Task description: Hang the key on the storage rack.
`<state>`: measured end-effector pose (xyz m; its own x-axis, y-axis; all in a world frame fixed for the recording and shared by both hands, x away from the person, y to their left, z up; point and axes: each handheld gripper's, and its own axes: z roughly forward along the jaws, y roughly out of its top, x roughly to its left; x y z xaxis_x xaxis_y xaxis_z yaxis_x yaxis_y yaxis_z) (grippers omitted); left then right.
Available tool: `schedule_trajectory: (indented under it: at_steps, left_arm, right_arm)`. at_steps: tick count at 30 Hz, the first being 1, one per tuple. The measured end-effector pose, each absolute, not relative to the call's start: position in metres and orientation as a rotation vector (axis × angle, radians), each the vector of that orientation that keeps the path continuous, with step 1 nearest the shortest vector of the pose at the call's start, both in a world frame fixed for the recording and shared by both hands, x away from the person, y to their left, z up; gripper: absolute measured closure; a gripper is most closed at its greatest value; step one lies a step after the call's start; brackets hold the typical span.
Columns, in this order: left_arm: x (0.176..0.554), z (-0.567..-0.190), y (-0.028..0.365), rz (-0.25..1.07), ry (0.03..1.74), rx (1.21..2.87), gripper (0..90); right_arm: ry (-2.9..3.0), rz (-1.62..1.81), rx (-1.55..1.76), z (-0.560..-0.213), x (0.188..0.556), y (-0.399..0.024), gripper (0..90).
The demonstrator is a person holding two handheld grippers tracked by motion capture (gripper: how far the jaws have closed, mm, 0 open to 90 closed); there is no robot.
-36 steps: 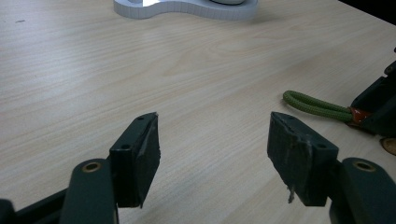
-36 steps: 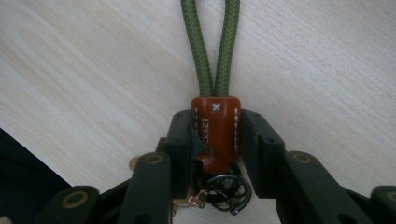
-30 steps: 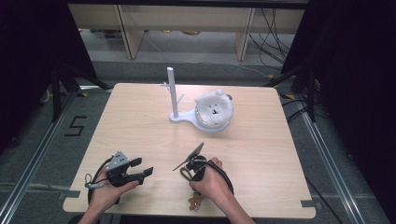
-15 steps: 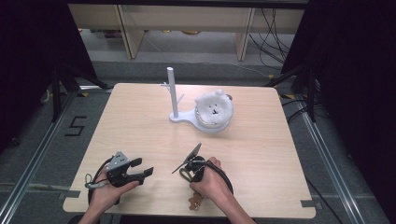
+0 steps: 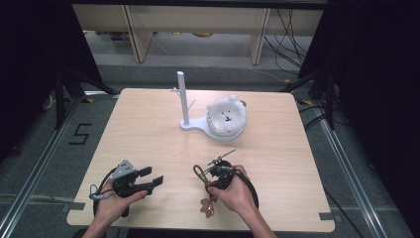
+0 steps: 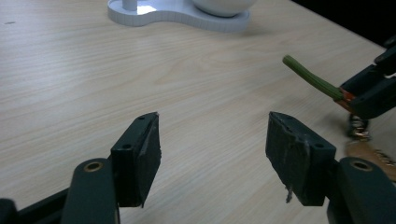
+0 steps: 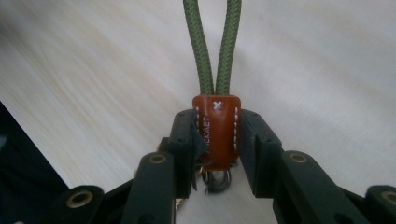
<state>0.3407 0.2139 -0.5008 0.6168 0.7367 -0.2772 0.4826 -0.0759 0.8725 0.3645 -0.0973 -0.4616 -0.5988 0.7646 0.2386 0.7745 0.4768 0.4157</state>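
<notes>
While the right tool (image 7: 217, 140) pinches the brown leather tab (image 7: 217, 133) of a keychain (image 5: 204, 186), the item sits at the near edge of the desk (image 5: 148, 134), in front of the person's right hand (image 5: 236, 191).

Item: keychain with green cord loop (image 7: 212, 46), leather tab, metal rings below the tab, and a small brown charm (image 5: 206, 208) hanging toward the desk.

Grip: right tool's jaws have just been closing and now press on both sides of the tab. Left tool (image 6: 212, 149) stands spread and empty, low over the desk, pointed across at the keychain.

Step, as judged: pick-up made, item being lifted clear.

Orientation: long axis runs from charm through tab to loop; in the high view the loop end points away and to the left, charm end toward the person.

Next move, as judged: carry the loop to the white stand (image 5: 184, 101) beside the plush bear (image 5: 227, 115), well apart across the desk, and turn the loop open toward a peg (image 5: 190, 105).
</notes>
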Motion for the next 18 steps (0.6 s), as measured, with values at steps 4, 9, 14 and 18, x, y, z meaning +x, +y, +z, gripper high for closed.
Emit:
schedule_trajectory:
  at_steps: [4, 9, 14, 18]
  left_arm:
    - [0.341, -0.489, 0.206, 0.224, 0.991, 1.664, 36.7]
    - [0.347, -0.472, 0.188, 0.150, 0.945, 1.596, 40.3]
    - [0.357, -0.454, 0.169, 0.097, 0.901, 1.588, 43.8]
    - [0.364, -0.441, 0.157, 0.088, 0.868, 1.577, 47.8]
  right_arm:
    - [-2.690, -0.984, -1.401, -0.455, 0.361, -0.102, 68.8]
    - [-2.704, -1.236, -1.400, -0.446, 0.359, -0.104, 68.8]
    - [-2.734, -1.472, -1.373, -0.439, 0.358, -0.102, 68.7]
    - [-2.735, -1.600, -1.382, -0.436, 0.358, -0.103, 68.7]
